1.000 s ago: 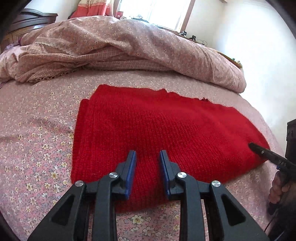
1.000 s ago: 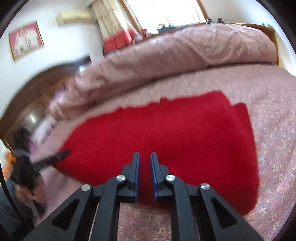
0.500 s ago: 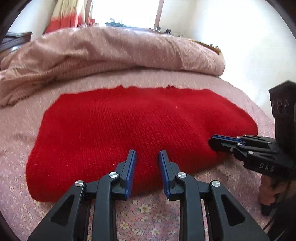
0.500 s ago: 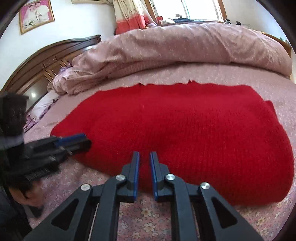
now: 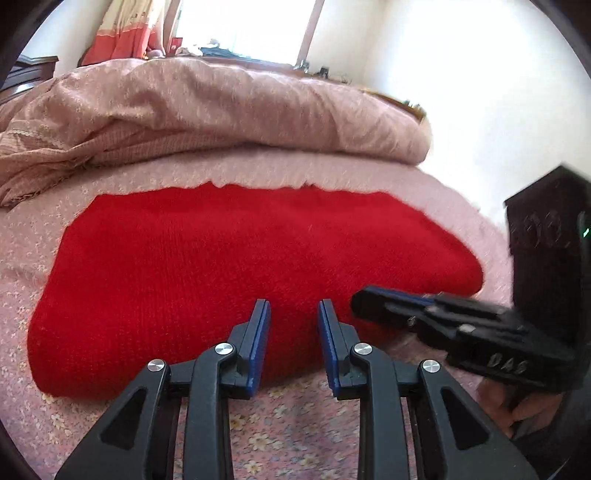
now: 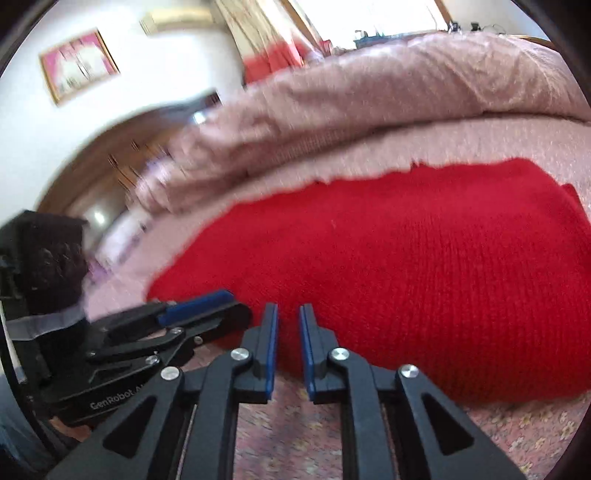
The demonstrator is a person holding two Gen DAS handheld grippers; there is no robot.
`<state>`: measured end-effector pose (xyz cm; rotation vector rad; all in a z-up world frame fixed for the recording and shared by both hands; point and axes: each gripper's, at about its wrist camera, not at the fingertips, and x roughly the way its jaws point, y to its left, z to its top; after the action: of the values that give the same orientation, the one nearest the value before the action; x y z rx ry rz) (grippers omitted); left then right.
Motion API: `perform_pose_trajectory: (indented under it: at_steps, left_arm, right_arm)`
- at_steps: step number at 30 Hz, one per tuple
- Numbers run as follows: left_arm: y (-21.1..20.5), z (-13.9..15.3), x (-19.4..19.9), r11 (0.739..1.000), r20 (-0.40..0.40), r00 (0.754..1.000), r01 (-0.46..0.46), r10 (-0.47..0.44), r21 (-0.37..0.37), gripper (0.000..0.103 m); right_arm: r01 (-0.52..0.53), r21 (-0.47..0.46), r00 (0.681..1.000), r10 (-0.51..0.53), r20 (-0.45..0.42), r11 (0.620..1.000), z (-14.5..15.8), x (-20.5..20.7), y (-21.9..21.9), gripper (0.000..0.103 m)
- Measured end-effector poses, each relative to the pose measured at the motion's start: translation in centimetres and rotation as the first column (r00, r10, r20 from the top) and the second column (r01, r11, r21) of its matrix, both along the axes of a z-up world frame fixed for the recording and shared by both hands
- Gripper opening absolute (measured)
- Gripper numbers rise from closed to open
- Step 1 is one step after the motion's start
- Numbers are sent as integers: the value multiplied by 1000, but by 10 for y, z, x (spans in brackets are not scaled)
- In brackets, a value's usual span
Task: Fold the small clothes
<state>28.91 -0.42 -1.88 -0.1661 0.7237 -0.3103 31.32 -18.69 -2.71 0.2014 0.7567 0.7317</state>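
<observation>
A red knitted garment lies folded flat on the pink floral bedspread; it also shows in the right wrist view. My left gripper is open and empty, its tips over the garment's near edge. My right gripper is open by a narrow gap and empty, at the near edge as well. The right gripper shows in the left wrist view close beside the left one. The left gripper shows in the right wrist view, near the garment's left corner.
A bunched pink quilt lies across the bed behind the garment. A dark wooden headboard and a framed picture are at the left. A window with a curtain is behind. A white wall is at the right.
Both grippers have come closer together at the garment's near edge. The right gripper swung left, blurring its view. The garment has not moved.
</observation>
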Motion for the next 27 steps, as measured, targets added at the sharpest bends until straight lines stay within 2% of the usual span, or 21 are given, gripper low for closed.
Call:
perform_pose_trajectory:
  at_steps: [3,4,11,27]
  left_arm:
    - [-5,-18,6,999,-65,998,15,-12,43,19]
    - [-5,-18,3,999,-46,999,16,-14,46,19]
    - [-4,-19,3,999,-58,998,19,-17,30,21]
    - [-3,-19,2,999,-54,998,19,-17,30,21]
  right_arm:
    - [-3,-90,999,-1,-39,996,-13,5,10,11]
    - [-6,-87,999,2,-44,996,-14,5,10,11]
    - [-19,-13,996,18,-85,1000,-19,12,1,11]
    - [-19,-15,997,18,-79,1000,-19,11,1,11]
